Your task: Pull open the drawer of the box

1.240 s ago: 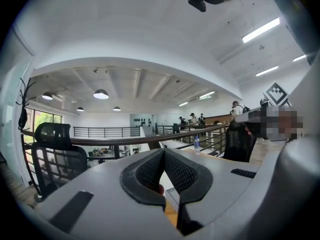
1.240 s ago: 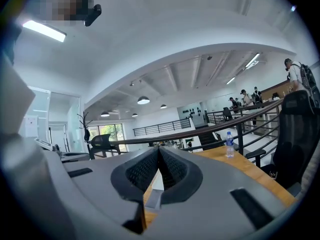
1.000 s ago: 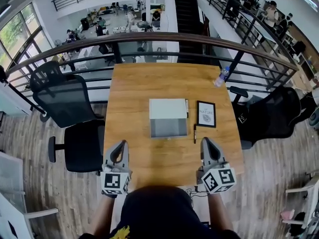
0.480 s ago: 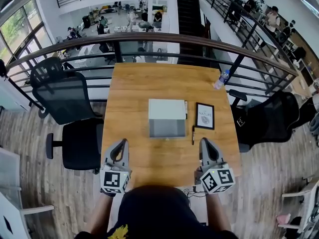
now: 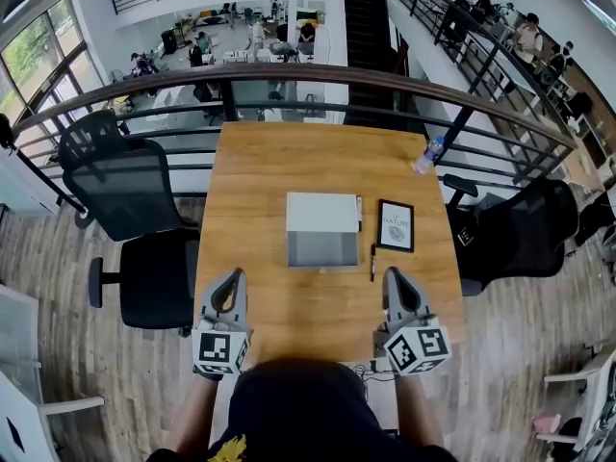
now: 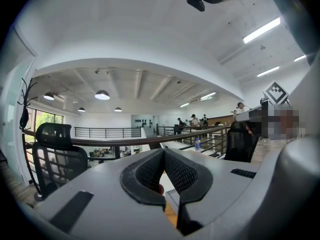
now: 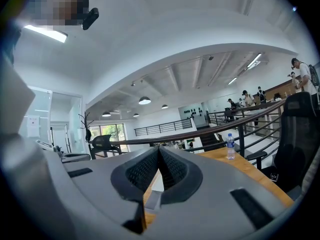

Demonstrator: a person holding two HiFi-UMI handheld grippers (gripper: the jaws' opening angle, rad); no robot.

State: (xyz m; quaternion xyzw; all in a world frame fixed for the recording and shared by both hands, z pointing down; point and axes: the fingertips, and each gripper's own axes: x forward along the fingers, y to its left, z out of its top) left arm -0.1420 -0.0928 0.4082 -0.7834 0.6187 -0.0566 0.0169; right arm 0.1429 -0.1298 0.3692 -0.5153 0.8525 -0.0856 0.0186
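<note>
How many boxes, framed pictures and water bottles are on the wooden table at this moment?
Box: 1
Framed picture: 1
Water bottle: 1
Total: 3

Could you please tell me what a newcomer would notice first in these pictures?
A white box sits in the middle of the wooden table, a framed picture to its right. The left gripper and right gripper are held over the near edge, jaws shut on nothing.
</note>
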